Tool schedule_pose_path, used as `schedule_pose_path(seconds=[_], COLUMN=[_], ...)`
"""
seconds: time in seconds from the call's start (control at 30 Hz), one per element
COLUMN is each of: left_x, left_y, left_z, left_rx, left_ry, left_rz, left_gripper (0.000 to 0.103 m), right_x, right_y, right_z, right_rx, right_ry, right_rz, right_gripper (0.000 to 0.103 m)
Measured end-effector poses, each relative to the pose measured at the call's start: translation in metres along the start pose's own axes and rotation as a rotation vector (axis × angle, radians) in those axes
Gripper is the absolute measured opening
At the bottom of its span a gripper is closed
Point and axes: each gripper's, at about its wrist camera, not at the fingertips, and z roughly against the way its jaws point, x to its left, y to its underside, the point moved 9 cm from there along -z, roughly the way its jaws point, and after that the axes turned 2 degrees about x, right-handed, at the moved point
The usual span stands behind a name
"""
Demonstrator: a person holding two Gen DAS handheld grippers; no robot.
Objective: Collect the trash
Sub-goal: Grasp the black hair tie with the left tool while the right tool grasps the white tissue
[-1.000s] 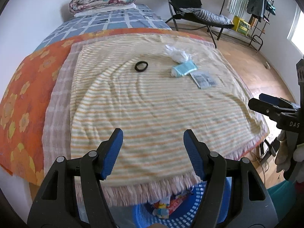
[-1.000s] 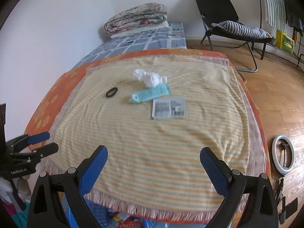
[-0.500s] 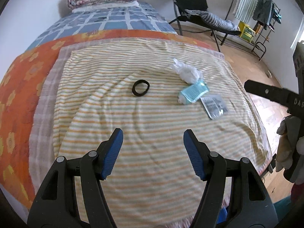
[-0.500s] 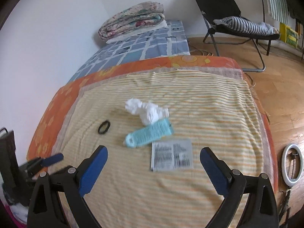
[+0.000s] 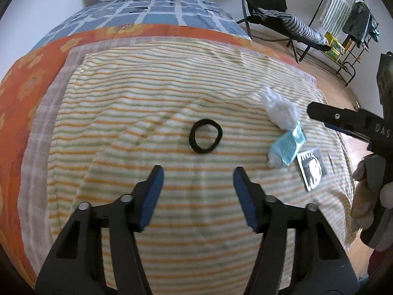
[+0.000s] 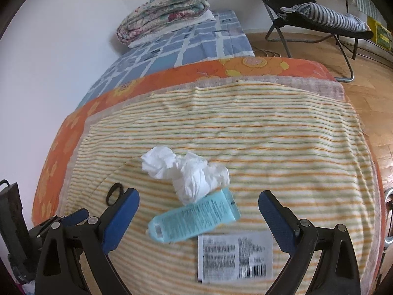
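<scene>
Several items lie on the striped blanket (image 5: 147, 103) on the bed. A black ring band (image 5: 205, 135) lies just ahead of my open, empty left gripper (image 5: 196, 189). A crumpled white tissue (image 6: 189, 172), a light blue tube (image 6: 194, 218) and a flat silver sachet with a barcode (image 6: 234, 255) lie between the fingers of my open, empty right gripper (image 6: 196, 218), which hovers above them. The tissue (image 5: 280, 110), tube (image 5: 287, 145) and sachet (image 5: 310, 168) also show at right in the left wrist view. The band shows in the right wrist view (image 6: 114, 193).
Folded quilts (image 6: 162, 12) sit at the head of the bed by the white wall. A black folding chair with a striped cushion (image 6: 321, 14) stands on the wooden floor to the right. A clothes rack (image 5: 353, 24) stands far right.
Both grippers have moved forward over the bed and lower toward the items. The blue basket below the bed edge has left view. Both grippers stay open.
</scene>
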Motion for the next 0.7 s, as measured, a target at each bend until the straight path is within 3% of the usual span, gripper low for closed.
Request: schedule_pose_path(seconds=[0.23, 0.3, 0.57, 0.63, 0.7], left_x=[-0.007, -0.008, -0.009, -0.008, -0.006], left_y=[-0.015, -0.018, -0.020, -0.021, -0.021], left_z=[-0.016, -0.020, -0.033, -0.033, -0.033], left_rx=[-0.012, -0.015, -0.016, -0.019, -0.020], left_ry=[0.000, -0.017, -0.057, -0.059, -0.054], left_rz=[-0.026, -0.045, -0.096, -0.093, -0.085], left_gripper=[0.054, 0.042, 0.017, 0.013, 0.011], right_x=[0.001, 0.001, 0.006, 0.007, 0.010], right_y=[-0.008, -0.010, -0.006, -0.006, -0.004], right_z=[-0.018, -0.023, -0.040, -0.042, -0.044], right_rx=[0.003, 0.007, 0.027, 0.029, 0.038], right_ry=[0.003, 0.007, 0.017, 0.023, 0.009], right_rz=[0.009, 0.015, 0.050, 0.062, 0.069], right_gripper=[0.099, 0.099, 0.098, 0.091, 0.076])
